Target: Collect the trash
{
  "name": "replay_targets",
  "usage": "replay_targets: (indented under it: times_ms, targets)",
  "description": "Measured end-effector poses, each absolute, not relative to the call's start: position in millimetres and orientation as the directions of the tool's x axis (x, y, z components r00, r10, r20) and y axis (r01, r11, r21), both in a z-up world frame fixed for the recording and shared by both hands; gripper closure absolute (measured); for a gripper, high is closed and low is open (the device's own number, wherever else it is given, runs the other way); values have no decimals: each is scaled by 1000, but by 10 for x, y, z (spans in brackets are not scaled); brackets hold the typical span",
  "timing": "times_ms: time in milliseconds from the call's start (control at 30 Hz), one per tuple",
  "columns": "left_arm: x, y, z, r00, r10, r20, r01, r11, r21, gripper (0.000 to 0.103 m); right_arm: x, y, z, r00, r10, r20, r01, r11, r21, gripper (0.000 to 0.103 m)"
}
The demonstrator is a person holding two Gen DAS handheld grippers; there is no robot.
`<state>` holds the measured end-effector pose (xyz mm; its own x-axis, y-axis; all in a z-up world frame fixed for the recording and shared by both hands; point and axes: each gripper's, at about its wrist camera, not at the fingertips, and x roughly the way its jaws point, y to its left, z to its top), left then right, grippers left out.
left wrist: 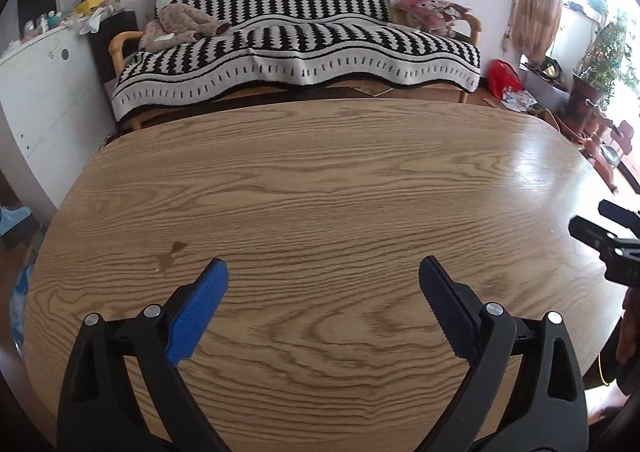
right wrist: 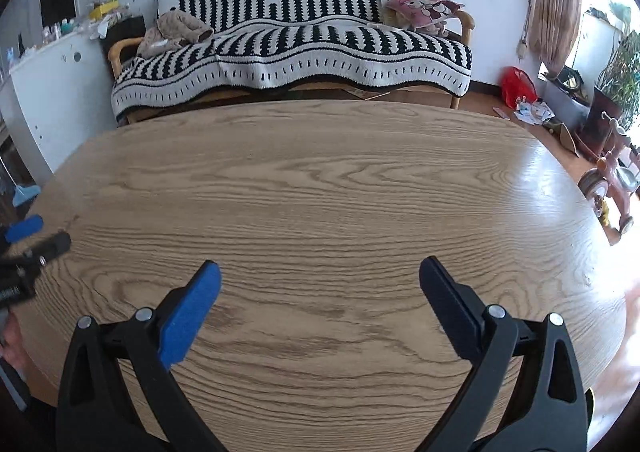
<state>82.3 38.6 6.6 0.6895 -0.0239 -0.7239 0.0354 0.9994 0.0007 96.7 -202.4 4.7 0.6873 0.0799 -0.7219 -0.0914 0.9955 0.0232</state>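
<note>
My left gripper (left wrist: 323,272) is open and empty, hovering over the wooden table (left wrist: 320,188). My right gripper (right wrist: 320,272) is also open and empty over the same table (right wrist: 320,180). Each gripper shows at the edge of the other's view: the right one at the far right (left wrist: 600,240), the left one at the far left (right wrist: 32,240). No trash lies on the tabletop in either view. A small brownish stain (left wrist: 172,252) marks the wood near my left gripper's blue pad (left wrist: 200,312).
Behind the table stands a sofa under a black-and-white blanket (left wrist: 296,52) with a plush toy (left wrist: 180,24) and a pink cushion (left wrist: 432,10). A red bag (right wrist: 518,86) and scattered papers (right wrist: 534,110) lie on the floor at right, near potted plants and a tricycle (right wrist: 612,180). A white cabinet (left wrist: 44,92) stands left.
</note>
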Motion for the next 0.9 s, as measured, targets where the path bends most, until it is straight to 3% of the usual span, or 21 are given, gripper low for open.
replay_targets:
  times_ms: [900]
  targets:
    - [746, 345, 42, 687, -41, -725, 32, 999, -26, 10, 830, -2285, 69, 688, 71, -723, -46, 997, 55, 7]
